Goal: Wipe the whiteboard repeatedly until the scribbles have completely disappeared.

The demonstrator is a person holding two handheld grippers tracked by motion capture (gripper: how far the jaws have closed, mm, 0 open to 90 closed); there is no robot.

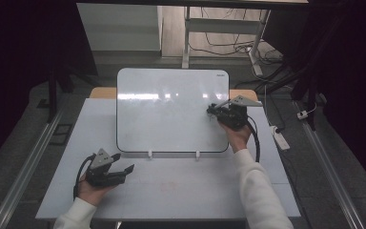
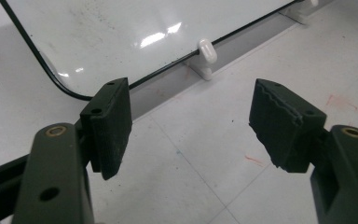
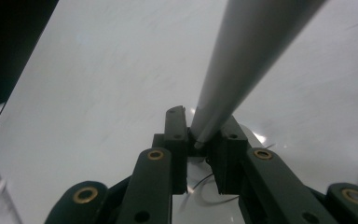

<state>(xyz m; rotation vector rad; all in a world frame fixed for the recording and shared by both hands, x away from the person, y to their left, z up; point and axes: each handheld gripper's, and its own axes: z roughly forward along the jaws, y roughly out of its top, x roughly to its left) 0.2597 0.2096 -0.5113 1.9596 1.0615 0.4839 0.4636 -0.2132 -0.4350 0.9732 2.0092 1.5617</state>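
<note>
Hidden: the grey marker's (image 3: 242, 60) tip ran out of frame.
Marker: smooth, tapered, slanting between the right gripper's (image 3: 204, 140) closed fingers, over the whiteboard (image 1: 167, 112).
Left gripper (image 2: 191, 126): fingers wide, empty.

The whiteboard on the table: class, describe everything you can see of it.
The whiteboard is a glossy white rectangle with rounded corners and a thin dark rim, tilted back on two small white clip feet at its lower edge. It stands on the white table, toward the far side. Ceiling lights glare off it, and faint dark specks and smudges mark its surface. The right gripper, its fingers shut on a grey marker, is over its right part, where a thin dark line shows below the marker's tip.
</note>
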